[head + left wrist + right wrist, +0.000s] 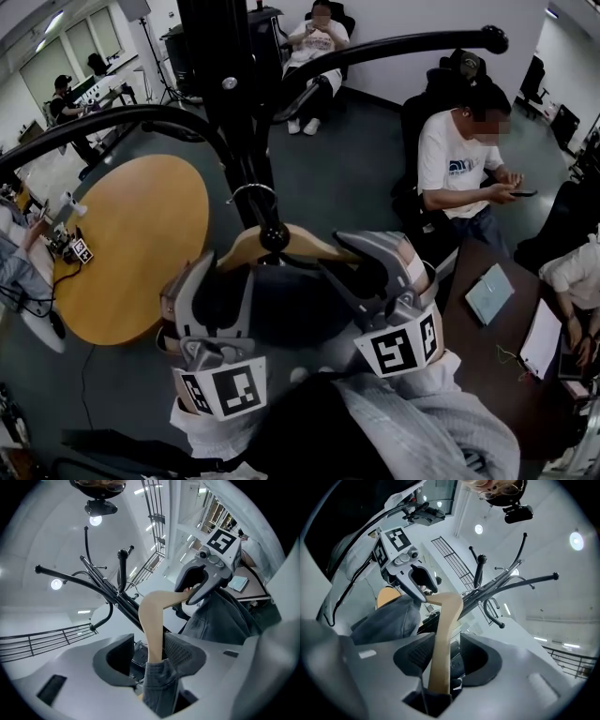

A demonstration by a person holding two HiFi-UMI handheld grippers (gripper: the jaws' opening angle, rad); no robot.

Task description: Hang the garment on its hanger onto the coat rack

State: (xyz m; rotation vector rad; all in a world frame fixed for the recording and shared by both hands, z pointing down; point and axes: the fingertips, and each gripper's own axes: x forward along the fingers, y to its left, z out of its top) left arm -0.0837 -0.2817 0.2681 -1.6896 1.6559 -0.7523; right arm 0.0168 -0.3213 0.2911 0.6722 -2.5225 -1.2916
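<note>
The black coat rack (230, 75) rises in front of me with curved arms. A wooden hanger (314, 246) hangs by its metal hook (251, 192) over a ball-tipped rack arm (274, 234). A dark grey garment (281, 309) drapes from it. My left gripper (223, 277) is open around the hanger's left arm (152, 620), with a gap beside the wood. My right gripper (380, 267) is open around the right arm (445, 625), and the wood stands loose between its jaws. Each gripper view shows the garment (220, 616) (386, 618) and the rack (108, 592) (497, 588) beyond.
A round wooden table (131, 244) stands at the left with small gear on its edge. A seated person (464, 159) is at the right, beside a dark desk (497, 347) with a notebook and a laptop. Another person sits at the back wall (314, 47).
</note>
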